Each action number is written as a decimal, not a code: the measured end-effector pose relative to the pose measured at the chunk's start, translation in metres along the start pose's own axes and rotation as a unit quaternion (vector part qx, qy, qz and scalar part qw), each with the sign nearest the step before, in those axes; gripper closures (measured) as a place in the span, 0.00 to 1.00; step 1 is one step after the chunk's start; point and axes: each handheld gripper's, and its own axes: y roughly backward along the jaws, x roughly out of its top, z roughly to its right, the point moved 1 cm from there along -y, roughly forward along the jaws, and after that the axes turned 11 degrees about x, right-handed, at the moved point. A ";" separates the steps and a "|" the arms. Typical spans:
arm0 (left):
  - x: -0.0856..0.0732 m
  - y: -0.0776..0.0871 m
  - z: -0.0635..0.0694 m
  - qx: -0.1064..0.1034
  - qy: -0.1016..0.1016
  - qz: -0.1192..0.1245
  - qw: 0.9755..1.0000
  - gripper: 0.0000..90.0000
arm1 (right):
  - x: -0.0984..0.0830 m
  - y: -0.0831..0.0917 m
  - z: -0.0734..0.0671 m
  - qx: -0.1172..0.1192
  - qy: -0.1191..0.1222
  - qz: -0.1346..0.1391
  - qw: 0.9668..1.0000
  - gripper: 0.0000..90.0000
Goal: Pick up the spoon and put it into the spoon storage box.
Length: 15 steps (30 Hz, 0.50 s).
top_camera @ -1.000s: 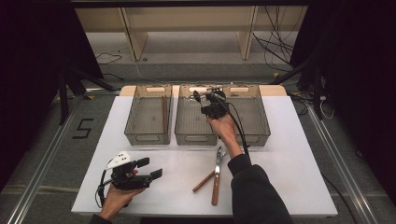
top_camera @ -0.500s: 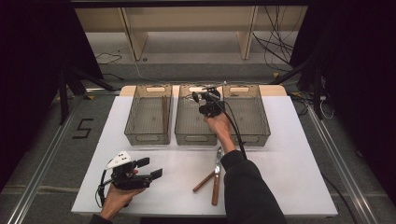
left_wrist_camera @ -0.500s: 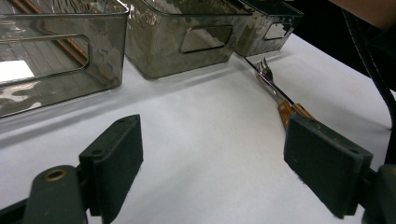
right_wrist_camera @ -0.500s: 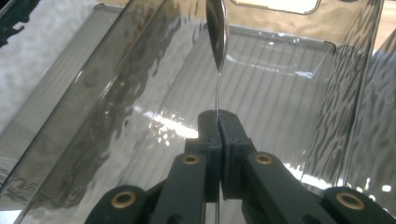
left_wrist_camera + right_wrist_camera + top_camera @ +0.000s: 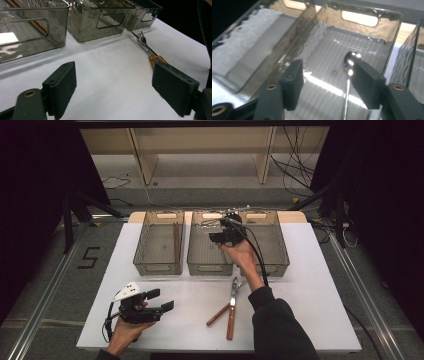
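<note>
Over the middle bin [image 5: 210, 252] of three smoky transparent bins, the right gripper [image 5: 220, 236] hangs at the far side of the white table [image 5: 310, 290]. Its jaws have just been opening and now stand apart, with nothing pressed between the pads. In the right gripper view, a metal spoon [image 5: 349, 65] lies inside the middle bin, bowl toward the far wall, its handle running down past the inner face of the right-hand jaw; whether the handle touches that pad cannot be told. The bin's ribbed floor shows between the two jaws.

The left bin [image 5: 159, 249] holds a brown stick-like item along its right wall. The right bin [image 5: 272, 245] stands just beside the middle bin, partly covered by the person's right hand and the trailing cable.

On the table in front of the bins lie two wooden-handled utensils [image 5: 227, 307], their handles spread in a V toward the near edge and their metal ends close to the middle bin. In the left gripper view, one of them shows as a fork [image 5: 145, 43].

The left gripper [image 5: 161, 301] rests near the table's near left corner, held level in the person's left hand. Its jaws stand wide with only bare tabletop between them.
</note>
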 end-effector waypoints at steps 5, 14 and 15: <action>0.000 0.000 0.000 0.002 -0.001 0.001 1.000 0.22 | -0.018 0.028 -0.015 0.010 0.038 0.001 0.999 0.39; 0.000 0.001 -0.002 0.006 -0.002 0.003 1.000 0.21 | -0.067 0.071 -0.041 0.038 0.080 0.008 0.996 0.36; 0.000 0.001 -0.002 0.006 -0.002 0.003 1.000 0.21 | -0.074 0.074 -0.043 0.039 0.083 0.009 0.996 0.36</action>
